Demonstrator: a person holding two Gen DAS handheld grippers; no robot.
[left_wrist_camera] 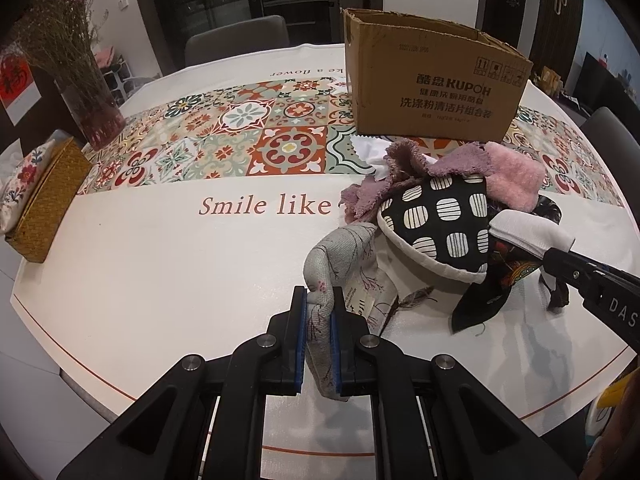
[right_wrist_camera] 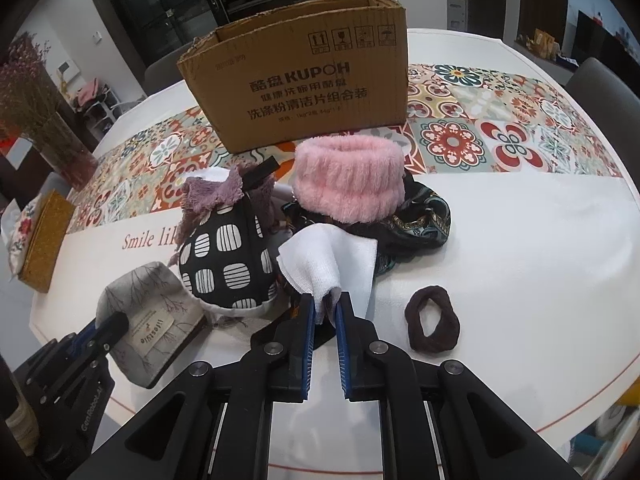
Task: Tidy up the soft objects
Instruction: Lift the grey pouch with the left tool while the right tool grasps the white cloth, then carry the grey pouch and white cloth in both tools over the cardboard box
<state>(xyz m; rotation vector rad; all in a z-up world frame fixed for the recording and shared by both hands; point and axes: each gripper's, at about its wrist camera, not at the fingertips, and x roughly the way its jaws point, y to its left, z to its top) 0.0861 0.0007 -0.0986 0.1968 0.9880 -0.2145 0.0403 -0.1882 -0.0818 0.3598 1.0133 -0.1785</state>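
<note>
A pile of soft things lies in front of an open cardboard box (left_wrist_camera: 436, 84) (right_wrist_camera: 304, 80). My left gripper (left_wrist_camera: 320, 300) is shut on a grey branch-print cloth (left_wrist_camera: 344, 268), which also shows in the right wrist view (right_wrist_camera: 148, 304). My right gripper (right_wrist_camera: 326, 308) is shut on a corner of a white cloth (right_wrist_camera: 332, 264) (left_wrist_camera: 528, 234). In the pile are a black pouch with white striped spots (left_wrist_camera: 444, 212) (right_wrist_camera: 224, 256), a pink fuzzy band (right_wrist_camera: 348, 180) (left_wrist_camera: 516, 172), a mauve towel (left_wrist_camera: 400, 168) (right_wrist_camera: 216, 192) and a dark patterned scarf (right_wrist_camera: 416, 220).
A dark brown hair tie (right_wrist_camera: 432, 320) lies alone right of the pile. A vase of dried flowers (left_wrist_camera: 88, 92) and a woven tissue box (left_wrist_camera: 48, 204) stand at the table's left. Chairs stand behind the round table (left_wrist_camera: 160, 280).
</note>
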